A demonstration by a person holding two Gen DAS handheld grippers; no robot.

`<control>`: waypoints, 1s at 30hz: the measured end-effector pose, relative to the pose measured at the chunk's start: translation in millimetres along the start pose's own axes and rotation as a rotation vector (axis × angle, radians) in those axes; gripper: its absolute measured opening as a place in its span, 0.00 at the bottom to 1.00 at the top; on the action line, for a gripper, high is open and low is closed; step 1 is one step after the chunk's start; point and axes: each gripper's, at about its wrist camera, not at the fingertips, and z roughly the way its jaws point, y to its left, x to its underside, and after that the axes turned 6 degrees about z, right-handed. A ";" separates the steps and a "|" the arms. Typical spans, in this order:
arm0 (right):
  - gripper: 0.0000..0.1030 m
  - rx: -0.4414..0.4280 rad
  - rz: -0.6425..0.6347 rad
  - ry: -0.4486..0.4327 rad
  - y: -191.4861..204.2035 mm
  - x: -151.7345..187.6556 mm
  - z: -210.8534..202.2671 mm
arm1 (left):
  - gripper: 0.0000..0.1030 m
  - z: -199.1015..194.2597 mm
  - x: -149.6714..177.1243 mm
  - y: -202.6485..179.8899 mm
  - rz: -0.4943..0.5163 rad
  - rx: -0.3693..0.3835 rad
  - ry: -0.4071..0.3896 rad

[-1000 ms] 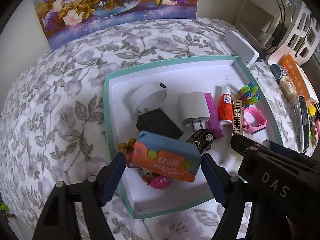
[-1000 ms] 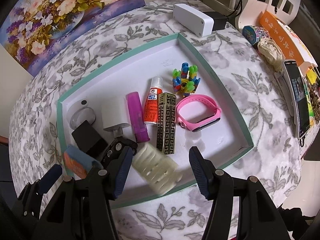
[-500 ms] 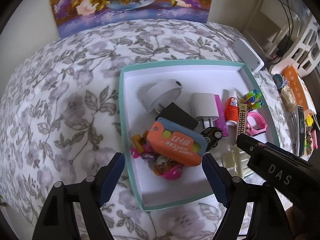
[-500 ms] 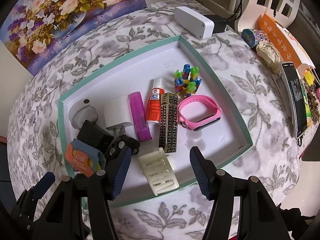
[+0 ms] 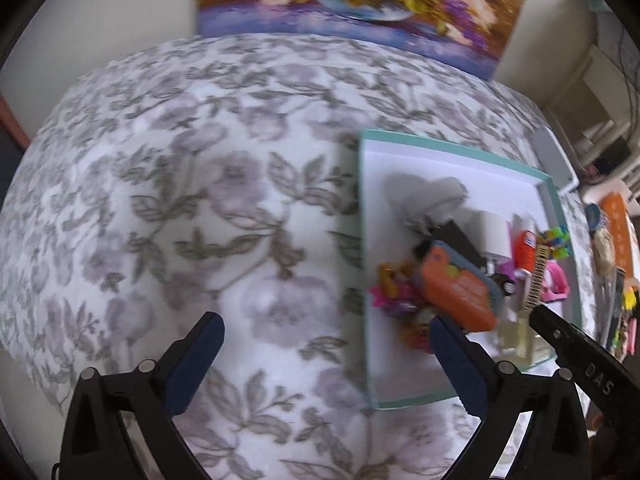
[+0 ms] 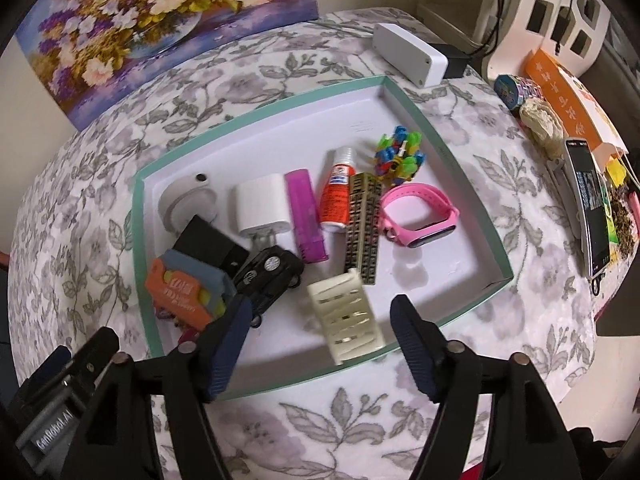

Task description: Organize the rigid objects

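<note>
A teal-rimmed white tray (image 6: 404, 92) on the floral cloth holds several small items. An orange and blue box (image 6: 180, 292) lies at the tray's near left, resting on small toys; it also shows in the left wrist view (image 5: 456, 292). A cream ribbed piece (image 6: 346, 316) lies at the near rim, between my right gripper's fingers. My right gripper (image 6: 320, 340) hangs open just above the near rim. My left gripper (image 5: 328, 364) is open and empty over the bare cloth, left of the tray (image 5: 362, 216).
In the tray: a white round camera (image 6: 186, 202), black block (image 6: 208, 244), white charger (image 6: 260, 208), purple tube (image 6: 306, 216), glue bottle (image 6: 338, 196), patterned bar (image 6: 362, 228), pink watch band (image 6: 418, 216), black toy car (image 6: 272, 270). A phone (image 6: 592, 208) and clutter line the right edge.
My left gripper has let go of the orange and blue box, which now lies in the tray, and swung left over the cloth. The cream piece left the right gripper and rests in the tray.
</note>
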 end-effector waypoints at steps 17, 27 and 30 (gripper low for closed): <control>0.80 -0.003 -0.073 -0.072 20.0 31.5 -19.8 | 1.00 -14.4 26.4 48.5 -0.091 -0.065 -0.015; 0.80 -0.022 -0.076 -0.109 22.0 43.2 -34.7 | 1.00 -30.4 38.0 65.5 -0.122 -0.047 -0.038; 0.80 -0.045 -0.074 -0.132 22.9 45.5 -42.3 | 1.00 -35.3 41.1 65.0 -0.104 -0.070 -0.052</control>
